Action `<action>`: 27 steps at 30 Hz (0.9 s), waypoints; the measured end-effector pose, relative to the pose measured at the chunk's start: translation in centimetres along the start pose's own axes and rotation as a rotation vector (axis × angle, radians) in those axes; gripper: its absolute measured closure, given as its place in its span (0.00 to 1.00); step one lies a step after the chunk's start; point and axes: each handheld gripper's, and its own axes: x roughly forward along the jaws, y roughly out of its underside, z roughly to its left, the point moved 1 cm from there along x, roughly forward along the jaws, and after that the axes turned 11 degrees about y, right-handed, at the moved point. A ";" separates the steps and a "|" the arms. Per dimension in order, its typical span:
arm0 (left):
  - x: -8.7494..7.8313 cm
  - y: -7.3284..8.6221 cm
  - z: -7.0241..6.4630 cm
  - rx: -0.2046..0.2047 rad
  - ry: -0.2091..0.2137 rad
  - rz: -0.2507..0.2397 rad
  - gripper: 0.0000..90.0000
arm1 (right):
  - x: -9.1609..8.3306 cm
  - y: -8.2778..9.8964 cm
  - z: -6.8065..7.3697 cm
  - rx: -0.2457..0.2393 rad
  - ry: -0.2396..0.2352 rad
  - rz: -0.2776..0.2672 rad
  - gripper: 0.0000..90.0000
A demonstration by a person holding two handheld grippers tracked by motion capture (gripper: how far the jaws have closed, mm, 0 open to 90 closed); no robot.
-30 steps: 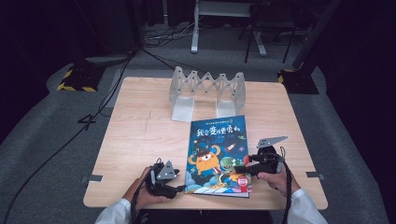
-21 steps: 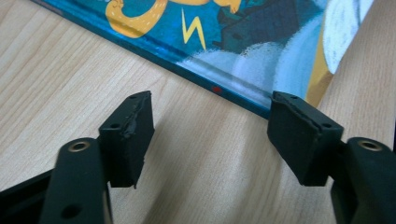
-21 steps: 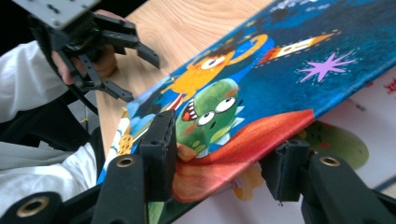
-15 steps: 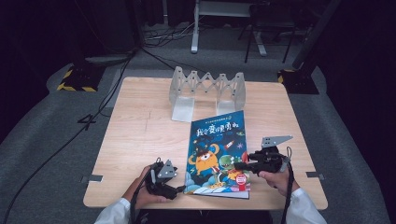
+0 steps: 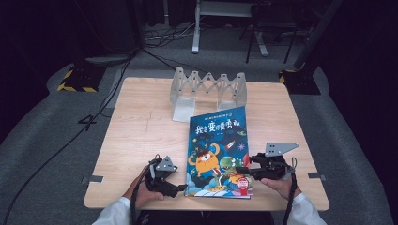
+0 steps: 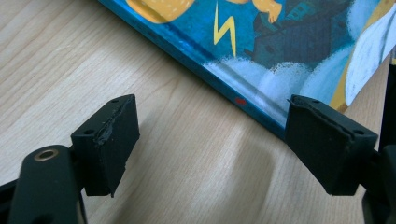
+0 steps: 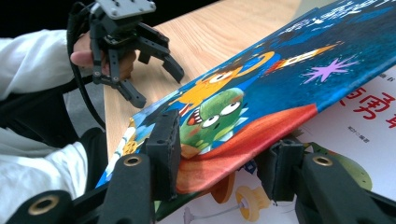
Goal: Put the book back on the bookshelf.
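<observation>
Lifted slightly at the tabletop's near edge, the cover [image 7: 261,88] sits gripped in the right tool [image 7: 219,163], while the left tool [image 6: 210,140], jaws just opening wide and empty, waits beside the book's [image 5: 217,150] spine.

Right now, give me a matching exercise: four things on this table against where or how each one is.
Things:
1. left hand-held gripper
2. right hand-held gripper
3. picture book
4. folding book rack

States:
A. stands at the table's far edge
B. jaws open over bare wood, beside the book's spine
C. lies on the table, front cover lifted at one edge
D. clamped on the front cover

Pairs: 1-B, 2-D, 3-C, 4-A
</observation>
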 end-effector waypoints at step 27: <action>1.0 -3.8 1.8 -0.031 0.109 -0.137 0.15 | -1.0 -0.2 2.2 -0.195 0.057 -0.103 0.62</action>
